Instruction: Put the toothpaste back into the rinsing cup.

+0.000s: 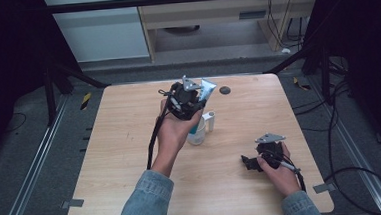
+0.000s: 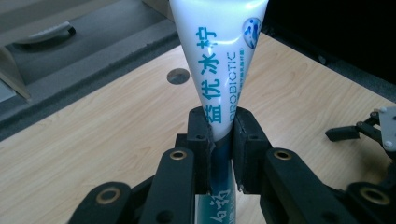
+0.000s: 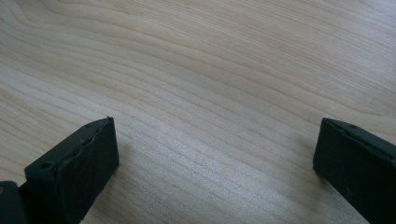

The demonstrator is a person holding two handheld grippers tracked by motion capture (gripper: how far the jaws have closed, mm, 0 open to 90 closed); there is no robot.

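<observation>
Nearest the person, at the bench's right front, the right tongs lie low on the wood in the right hand, a cable trailing back from them; the right gripper view shows their jaws set wide apart over bare woodgrain with nothing between. Farther in, toward the middle of the bench, the left hand in a denim sleeve holds the left tongs raised above the surface. Their jaws are clamped on a tube, white with teal lettering, gripped at its narrower part, while the flat, wide end fans out beyond the pads. In the high view the tube stands tilted, its crimped end pointing up and away from the person. Just below and beside the left tongs a white cup stands on the bench, with a small white piece touching or just beside it; which, I cannot tell. Beyond, near the far edge, a dark round hole sits in the benchtop.
</observation>
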